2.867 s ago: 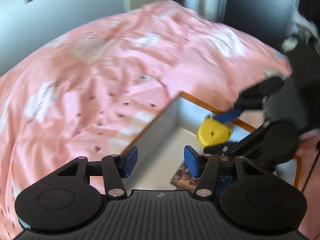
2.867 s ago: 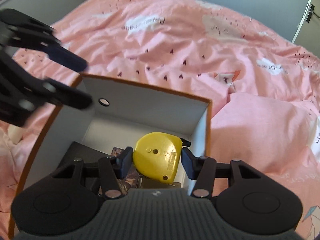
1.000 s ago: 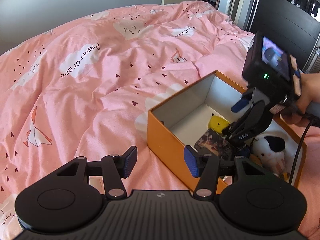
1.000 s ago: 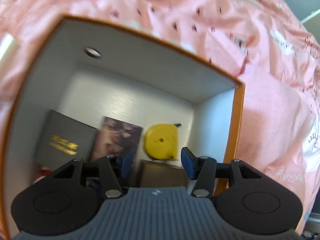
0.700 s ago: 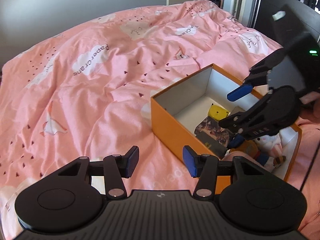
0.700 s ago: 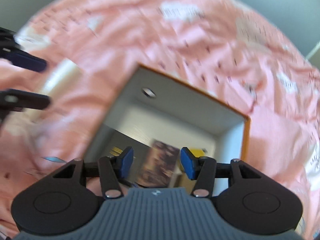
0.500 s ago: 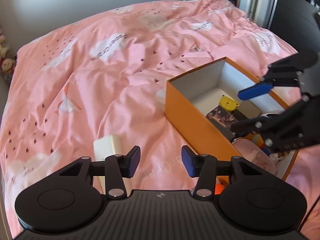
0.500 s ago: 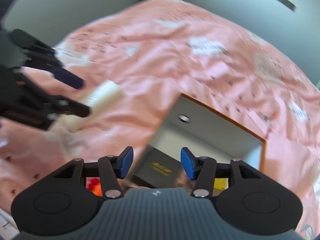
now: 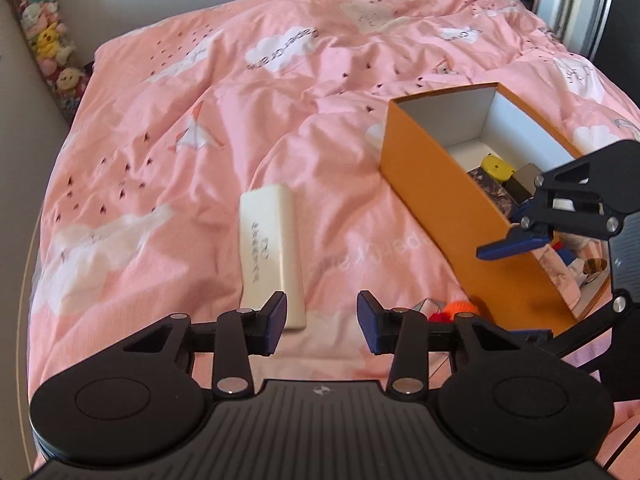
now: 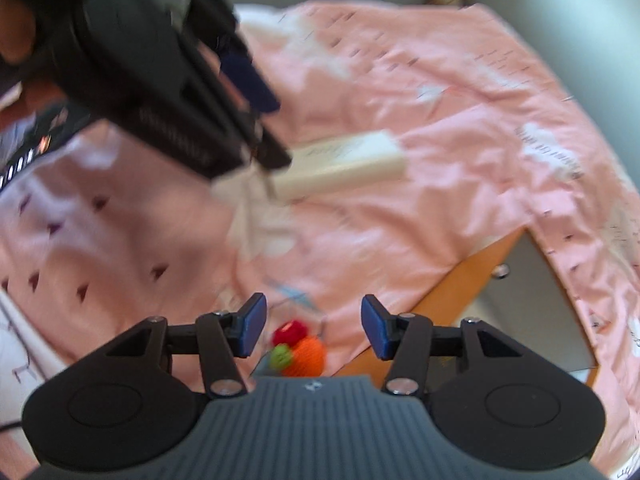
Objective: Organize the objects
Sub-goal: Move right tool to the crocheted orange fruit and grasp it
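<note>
Nothing is held between the jaws of the left gripper, which have just been closing to a moderate gap. The near end of a cream case is seen just ahead of the left jaw, lying flat on the pink bed cover, its long axis running away from the jaws. The jaws of the right gripper are spread wide and empty over a small clear box with red, green and orange knitted pieces inside. To the right stands an open orange box, in which a yellow tape measure, a printed card and soft toys are seen.
</note>
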The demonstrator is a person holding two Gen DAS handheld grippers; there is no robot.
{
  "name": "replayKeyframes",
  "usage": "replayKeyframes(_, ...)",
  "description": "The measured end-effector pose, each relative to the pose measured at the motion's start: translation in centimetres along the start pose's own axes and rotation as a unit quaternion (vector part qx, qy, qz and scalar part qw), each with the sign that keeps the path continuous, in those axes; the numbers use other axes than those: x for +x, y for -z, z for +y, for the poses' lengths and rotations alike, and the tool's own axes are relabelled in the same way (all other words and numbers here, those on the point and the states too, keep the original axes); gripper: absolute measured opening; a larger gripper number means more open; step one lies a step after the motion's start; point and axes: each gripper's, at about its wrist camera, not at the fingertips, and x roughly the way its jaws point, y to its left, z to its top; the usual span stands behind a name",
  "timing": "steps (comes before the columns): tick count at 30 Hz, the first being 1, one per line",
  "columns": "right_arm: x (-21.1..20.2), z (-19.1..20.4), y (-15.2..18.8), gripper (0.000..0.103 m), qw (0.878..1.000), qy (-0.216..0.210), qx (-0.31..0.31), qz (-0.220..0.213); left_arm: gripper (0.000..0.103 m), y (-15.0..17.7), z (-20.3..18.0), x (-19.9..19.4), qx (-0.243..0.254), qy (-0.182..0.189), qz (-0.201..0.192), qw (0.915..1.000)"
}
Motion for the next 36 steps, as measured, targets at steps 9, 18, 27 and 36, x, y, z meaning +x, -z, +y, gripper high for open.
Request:
replayKeyframes(9,4.6,0.8,0.2,0.053,0.996,-0.023,-0.039,0.074,0.049,3.8,-0.8,0.1,-0.057,-0.03,0.002,0.9979)
replayKeyframes(18,7.6,2.2,0.7,0.052,0.988,0.002,-0.091,0.123,0.049,5.9,-3.2,1.8,-0.06,-0.04,0.026,0.9971)
replayKeyframes(27,9.8,2.5,1.3,0.045,0.982,0.031,-0.106,0.151,0.049,7.0,-3.4,2.7,-0.074,-0.037,0.043,0.9956)
replayKeyframes(36,10.0,2.2,1.4,0.04,0.985,0.041,-0.098,0.138,0.049,7.1,-3.6,3.2,-0.071,-0.03,0.046,0.996)
